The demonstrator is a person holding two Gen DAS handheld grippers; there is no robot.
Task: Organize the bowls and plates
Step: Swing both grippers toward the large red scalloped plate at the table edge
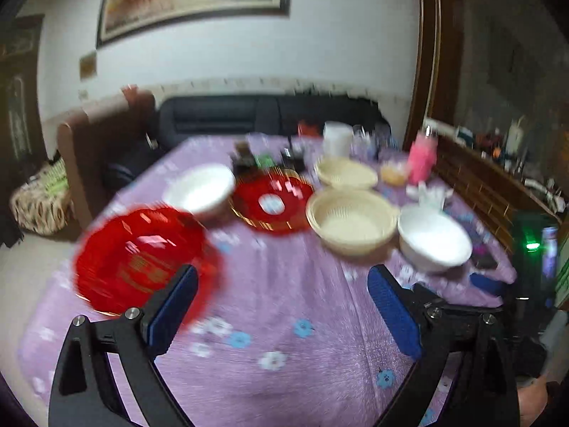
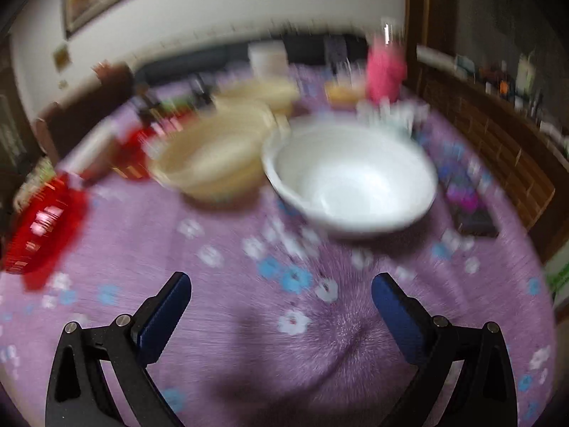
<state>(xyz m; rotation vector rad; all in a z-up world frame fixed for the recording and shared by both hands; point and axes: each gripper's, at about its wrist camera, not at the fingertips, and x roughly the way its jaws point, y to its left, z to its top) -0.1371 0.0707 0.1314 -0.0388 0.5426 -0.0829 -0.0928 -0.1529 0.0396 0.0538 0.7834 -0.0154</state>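
On the purple flowered tablecloth point(image 1: 284, 302) stand a near red plate point(image 1: 138, 259), a far red plate point(image 1: 274, 204), two white bowls point(image 1: 201, 190) point(image 1: 434, 238) and two cream baskets point(image 1: 352, 222) point(image 1: 346, 172). My left gripper point(image 1: 282, 284) is open and empty above the cloth, its left finger over the near red plate's edge. My right gripper point(image 2: 281, 291) is open and empty, a short way before the right white bowl point(image 2: 352, 178). The right wrist view is blurred; a cream basket point(image 2: 213, 160) and the red plate point(image 2: 46, 220) show at left.
A pink bottle point(image 1: 421, 158), a white cup point(image 1: 336, 138), a small dish point(image 1: 393, 174) and small clutter stand at the table's far side. A dark sofa point(image 1: 249, 114) lies behind. A wooden rail point(image 1: 480, 185) and a dark phone-like object point(image 2: 476, 224) are at right.
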